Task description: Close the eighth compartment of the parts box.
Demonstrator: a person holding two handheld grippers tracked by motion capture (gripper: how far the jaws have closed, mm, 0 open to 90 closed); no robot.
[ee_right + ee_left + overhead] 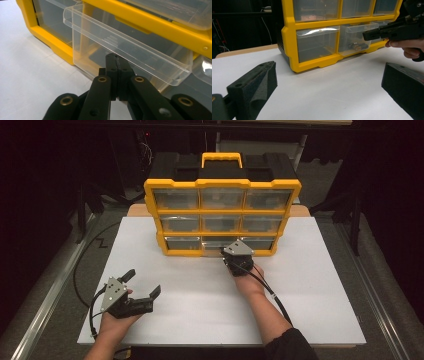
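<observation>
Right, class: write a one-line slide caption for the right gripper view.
Shut right gripper at the front lip of a clear drawer, pulled partly out of the yellow organiser.

White worktop (200,300) carrying one yellow drawer cabinet (222,184)

The cabinet stands upright at the far middle of the worktop; a wooden edge (137,209), perhaps another board beneath, shows behind its left corner.

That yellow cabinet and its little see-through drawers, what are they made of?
The cabinet frame looks like moulded plastic, yellow and smooth with a slight sheen and rounded edges. The drawers seem to be clear, glossy plastic: the yellow frame shows through their walls. The board under them is matt white; its material is unclear.
</observation>
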